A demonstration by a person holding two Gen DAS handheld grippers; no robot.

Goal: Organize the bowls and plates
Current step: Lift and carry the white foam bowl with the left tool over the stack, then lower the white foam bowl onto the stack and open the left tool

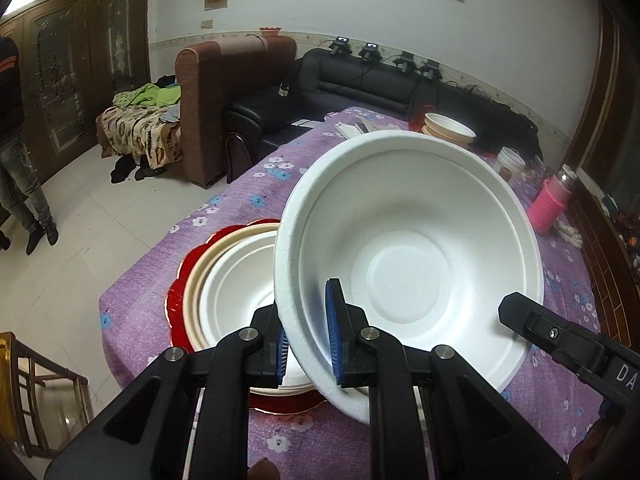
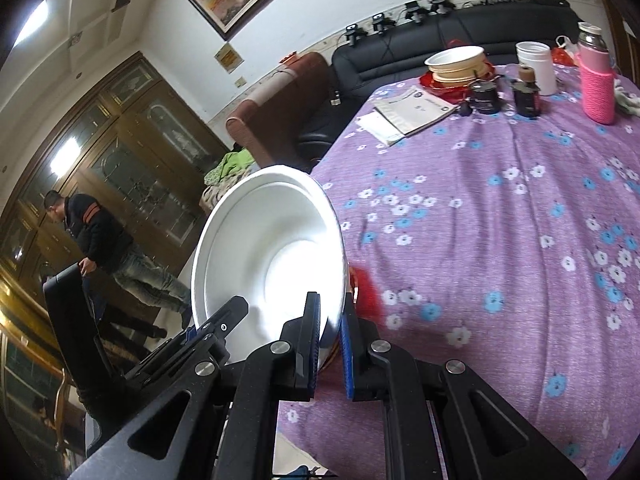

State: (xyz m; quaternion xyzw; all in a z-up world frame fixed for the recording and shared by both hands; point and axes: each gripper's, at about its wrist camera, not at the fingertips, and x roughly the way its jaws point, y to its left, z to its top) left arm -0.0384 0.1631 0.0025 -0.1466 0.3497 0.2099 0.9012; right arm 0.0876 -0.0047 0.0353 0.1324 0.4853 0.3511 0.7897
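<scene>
**Gripping one white bowl from two sides**

Pinching the near rim of a white bowl, the left gripper has its blue-padded fingers pressed on either side of the bowl wall, one inside and one outside. The bowl is tilted and lifted, its opening facing the left camera. On the opposite rim, the right gripper clamps the same bowl, its blue pads closed on the thin edge; in the left view that gripper's black finger shows at the bowl's right side.

Just below and to the left sits a stack: another white bowl nested in a beige bowl on a red plate. The held bowl overlaps this stack from above; whether they touch cannot be told. All rests on a table with a purple flowered cloth.

Farther back on the cloth lie papers, a second stack of bowls on red plates, a white cup and a pink bottle. Beyond the table stand a black sofa and a brown armchair, and a man stands by the wooden cabinets.
</scene>
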